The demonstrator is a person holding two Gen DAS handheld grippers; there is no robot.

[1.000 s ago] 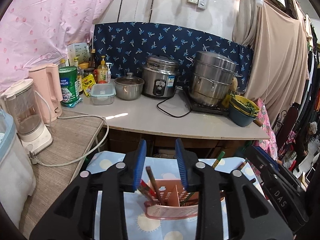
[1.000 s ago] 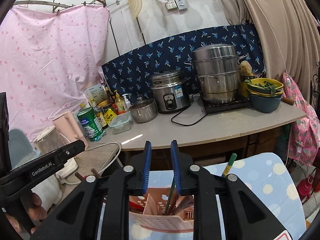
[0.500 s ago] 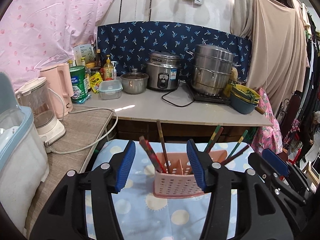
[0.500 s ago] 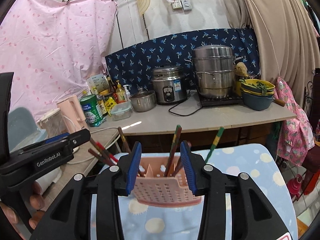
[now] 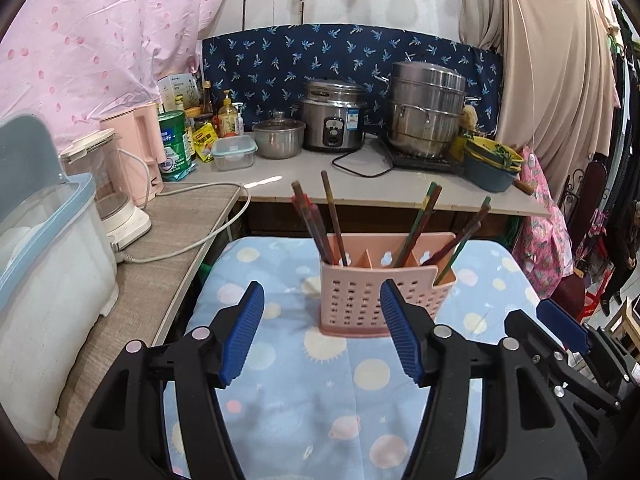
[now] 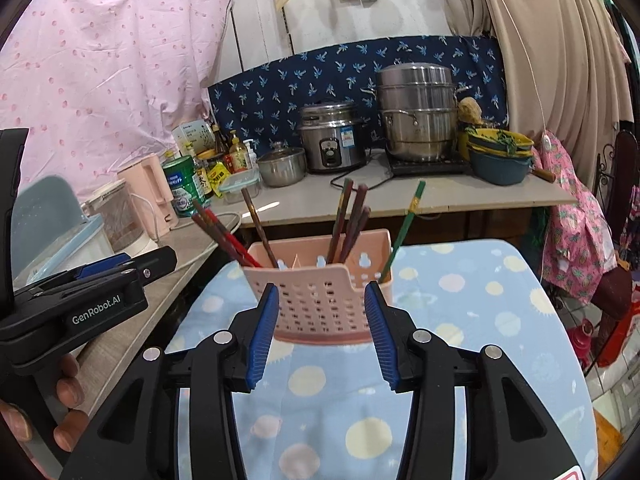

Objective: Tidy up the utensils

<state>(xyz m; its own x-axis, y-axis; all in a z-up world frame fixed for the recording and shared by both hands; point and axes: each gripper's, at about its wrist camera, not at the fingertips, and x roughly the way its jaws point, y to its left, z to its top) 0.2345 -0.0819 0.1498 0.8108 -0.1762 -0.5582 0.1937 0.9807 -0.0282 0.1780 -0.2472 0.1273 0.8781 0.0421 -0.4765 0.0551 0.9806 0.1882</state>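
jaws wide, level before caddy [image 5: 370, 294]

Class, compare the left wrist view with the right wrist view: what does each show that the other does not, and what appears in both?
Only the left wrist view shows the left gripper head-on, jaws open and empty. Only the right wrist view shows the person's left hand holding that gripper, and the right gripper head-on, jaws open. Both show the pink utensil holder with chopsticks standing in it on the blue spotted cloth, and the rice cooker.
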